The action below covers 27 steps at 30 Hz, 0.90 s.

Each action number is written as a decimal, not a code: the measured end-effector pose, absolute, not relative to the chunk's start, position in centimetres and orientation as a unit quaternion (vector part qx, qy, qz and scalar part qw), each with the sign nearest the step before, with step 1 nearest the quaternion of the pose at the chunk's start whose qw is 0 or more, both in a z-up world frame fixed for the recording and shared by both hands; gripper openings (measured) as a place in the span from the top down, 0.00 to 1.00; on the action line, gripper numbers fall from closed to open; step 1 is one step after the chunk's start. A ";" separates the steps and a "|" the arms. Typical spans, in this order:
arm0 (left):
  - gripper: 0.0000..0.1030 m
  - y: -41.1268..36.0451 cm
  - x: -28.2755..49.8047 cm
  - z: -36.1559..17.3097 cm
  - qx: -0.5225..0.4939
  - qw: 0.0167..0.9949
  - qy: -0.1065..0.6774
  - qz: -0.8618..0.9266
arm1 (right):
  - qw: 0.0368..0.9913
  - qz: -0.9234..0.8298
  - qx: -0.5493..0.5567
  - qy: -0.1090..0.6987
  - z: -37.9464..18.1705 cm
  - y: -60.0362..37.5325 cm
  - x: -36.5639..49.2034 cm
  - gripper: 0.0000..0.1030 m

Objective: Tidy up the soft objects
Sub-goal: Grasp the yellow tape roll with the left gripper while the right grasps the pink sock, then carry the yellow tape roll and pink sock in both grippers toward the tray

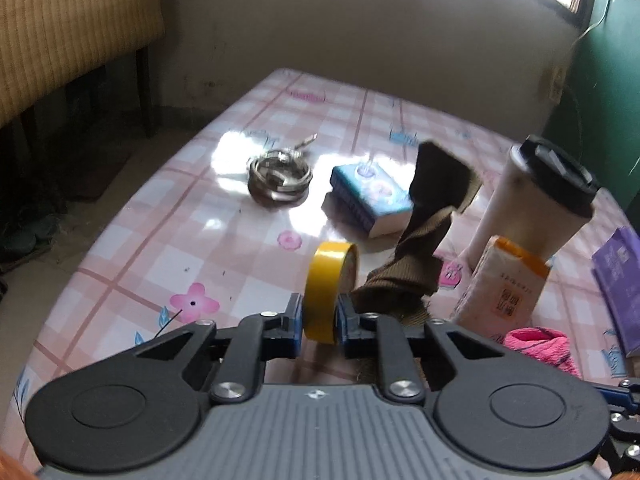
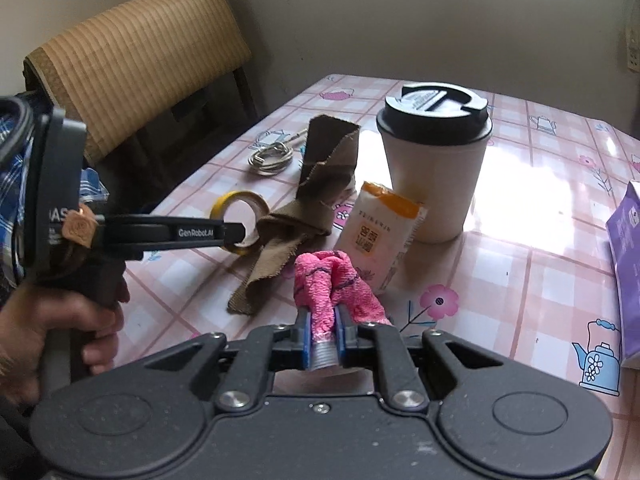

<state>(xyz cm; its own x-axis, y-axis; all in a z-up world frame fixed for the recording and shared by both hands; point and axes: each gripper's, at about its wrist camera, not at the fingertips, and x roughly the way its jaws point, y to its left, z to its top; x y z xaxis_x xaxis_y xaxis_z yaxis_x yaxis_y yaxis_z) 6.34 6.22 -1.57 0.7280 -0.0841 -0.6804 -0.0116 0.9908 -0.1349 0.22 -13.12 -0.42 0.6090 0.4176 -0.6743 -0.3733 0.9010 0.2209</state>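
Observation:
My left gripper (image 1: 319,320) is shut on a yellow tape roll (image 1: 330,288), held upright between the blue pads just above the table; it also shows in the right wrist view (image 2: 240,216). A brown knit sock (image 1: 420,240) lies crumpled beside the roll, its far end sticking up; it shows in the right wrist view (image 2: 304,200) too. My right gripper (image 2: 322,336) is shut on a pink sock (image 2: 336,288), which also shows at the lower right of the left wrist view (image 1: 540,346).
On the pink checked tablecloth (image 1: 160,240) stand a white cup with black lid (image 2: 436,160), an orange-white snack packet (image 2: 380,232), a blue tissue pack (image 1: 372,200), a coiled cable (image 1: 280,178) and a purple packet (image 2: 628,272). A woven chair (image 2: 132,68) stands left.

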 end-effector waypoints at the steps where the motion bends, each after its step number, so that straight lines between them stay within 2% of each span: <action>1: 0.82 6.3 6.1 -1.3 -0.067 0.929 0.362 -0.019 | 0.897 0.221 0.029 0.382 -0.2 -13.2 0.2 0.86; 15: 0.82 6.7 3.4 4.0 -0.059 0.947 0.315 -0.013 | 0.910 0.241 0.029 0.338 4.2 -11.9 0.0 0.86; 27: 0.82 5.0 4.2 7.3 -0.040 0.954 0.296 -0.007 | 0.935 0.167 0.039 0.311 8.8 -10.8 2.6 0.85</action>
<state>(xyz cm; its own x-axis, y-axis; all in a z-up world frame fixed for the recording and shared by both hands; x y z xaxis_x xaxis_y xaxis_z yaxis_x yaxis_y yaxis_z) 4.25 5.05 7.31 0.8244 -0.0371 -0.5648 -0.0102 0.9967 -0.0803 2.65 -10.83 8.80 0.7508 0.3369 -0.5682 -0.2889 0.9410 0.1763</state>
